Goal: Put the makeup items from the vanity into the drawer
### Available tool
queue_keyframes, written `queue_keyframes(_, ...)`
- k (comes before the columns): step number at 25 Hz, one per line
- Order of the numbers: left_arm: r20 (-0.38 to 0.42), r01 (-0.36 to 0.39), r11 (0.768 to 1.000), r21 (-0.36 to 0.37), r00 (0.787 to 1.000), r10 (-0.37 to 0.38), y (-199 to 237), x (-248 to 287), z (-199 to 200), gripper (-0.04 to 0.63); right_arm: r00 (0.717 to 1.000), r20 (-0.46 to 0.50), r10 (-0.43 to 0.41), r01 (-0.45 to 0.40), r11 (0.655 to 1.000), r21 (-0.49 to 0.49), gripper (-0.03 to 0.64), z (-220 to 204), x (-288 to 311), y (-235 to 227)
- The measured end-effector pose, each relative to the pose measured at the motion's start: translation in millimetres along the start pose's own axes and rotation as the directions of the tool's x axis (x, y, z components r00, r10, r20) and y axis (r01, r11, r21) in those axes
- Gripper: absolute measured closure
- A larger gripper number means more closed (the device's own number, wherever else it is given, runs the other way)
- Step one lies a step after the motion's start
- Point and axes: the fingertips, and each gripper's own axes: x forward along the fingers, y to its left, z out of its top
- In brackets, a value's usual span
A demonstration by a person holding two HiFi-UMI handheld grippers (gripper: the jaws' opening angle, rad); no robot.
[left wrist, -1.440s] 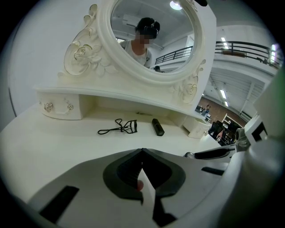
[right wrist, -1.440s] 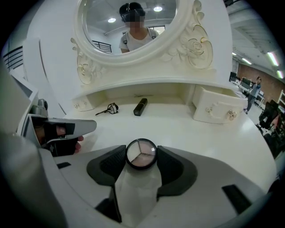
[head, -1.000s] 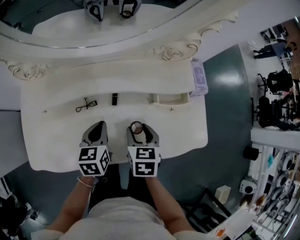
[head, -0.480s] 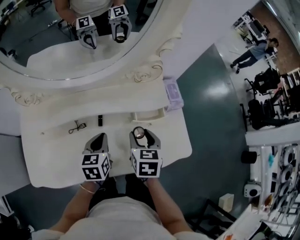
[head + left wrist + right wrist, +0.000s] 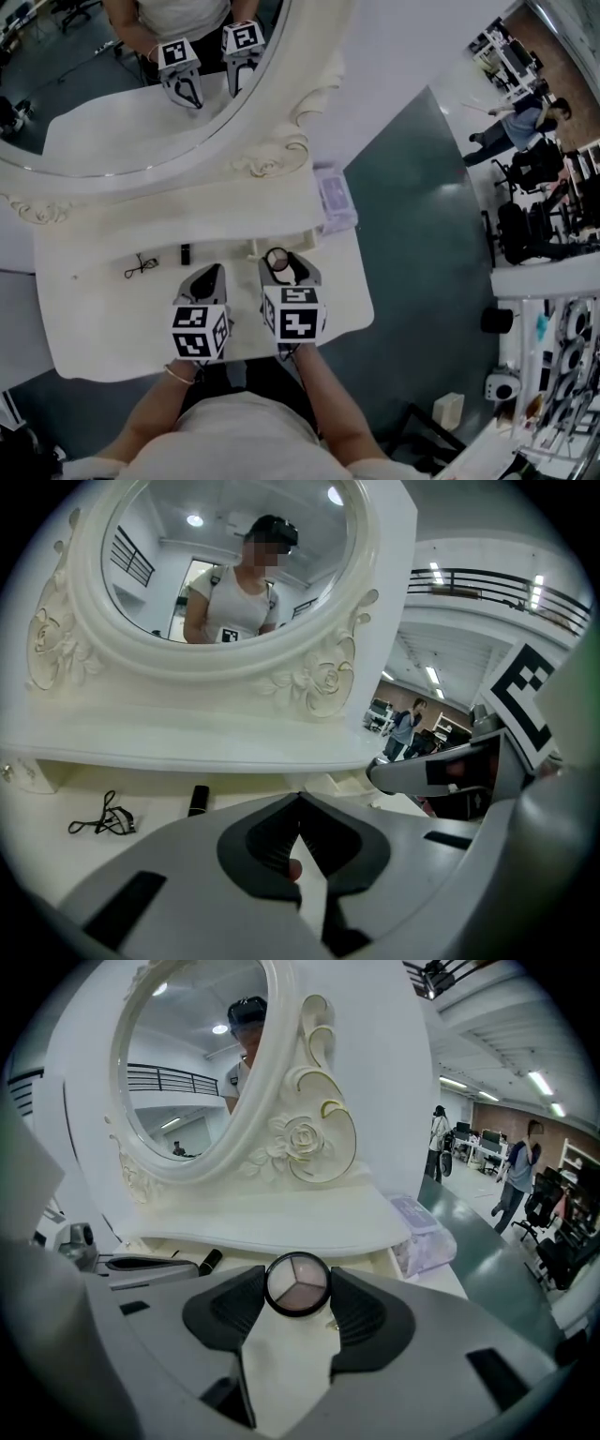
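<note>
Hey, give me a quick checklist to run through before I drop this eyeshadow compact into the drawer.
1. Compact held firmly: ok, pinched between both jaws of the right claw.
2. Drawer open: ok, pulled out just beyond the compact.
3. Room inside the drawer: cannot tell, its inside barely shows.
4. Left claw out of the way: ok, shut and off to the left side.
5. Tabletop finished: not ok, a black tube and a black cord still lie there.
</note>
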Motion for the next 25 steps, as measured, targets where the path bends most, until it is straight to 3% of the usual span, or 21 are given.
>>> queue_keyframes(10, -0.042, -0.024, 0.999, -0.024, 0.999, 0.023, -0.8, 28.7, -0.9, 0.592, 0.99, -0.118, 0.073, -0.076, 0.997, -0.02, 0.396, 0.6, 29.1, -9.2)
queue_keyframes(25, -0.045, -0.039, 0.998, -0.04, 0.998, 0.037, 4.9, 35.6, 3.3, 0.592, 0.981, -0.151, 0.126, -0.129, 0.992, -0.014, 0.396, -0.7, 41.1, -3.3)
